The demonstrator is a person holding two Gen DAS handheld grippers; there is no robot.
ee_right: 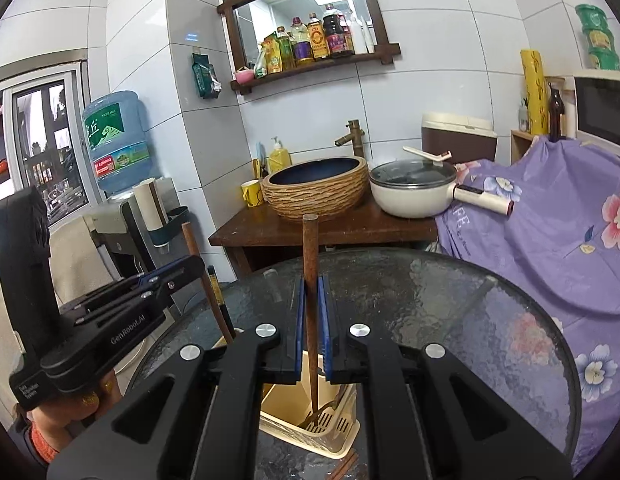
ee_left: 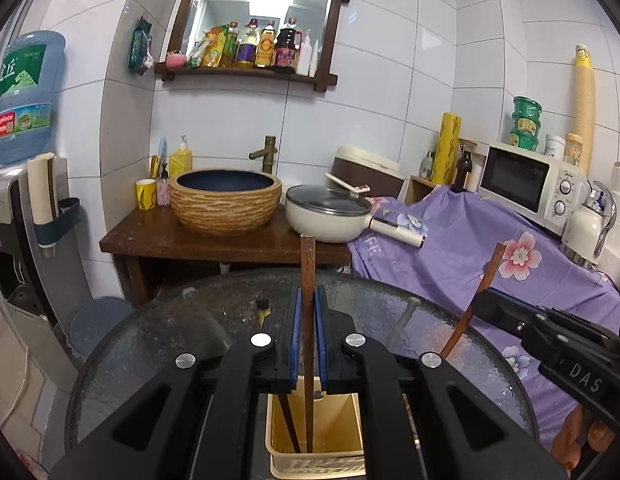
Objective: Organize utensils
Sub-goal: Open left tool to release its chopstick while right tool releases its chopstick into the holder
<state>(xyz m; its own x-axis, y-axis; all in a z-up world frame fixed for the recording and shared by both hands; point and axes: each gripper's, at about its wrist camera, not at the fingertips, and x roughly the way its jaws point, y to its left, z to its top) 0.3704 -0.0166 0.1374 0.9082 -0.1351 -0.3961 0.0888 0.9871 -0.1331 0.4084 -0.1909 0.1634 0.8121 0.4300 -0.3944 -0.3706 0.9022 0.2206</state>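
Chopsticks: we hold one per gripper, each upright over the cream holder at 6 o'clock. Left gripper clamps a chopstick, tip inside beside one already stowed; right gripper clamps another. Loose chopsticks remain on the glass table.

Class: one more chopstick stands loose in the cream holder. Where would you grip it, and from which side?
Grip the dark chopstick on its upper shaft, coming from above. It leans in the holder, its lower end walled in. The left gripper and right gripper already hold theirs mid-shaft.
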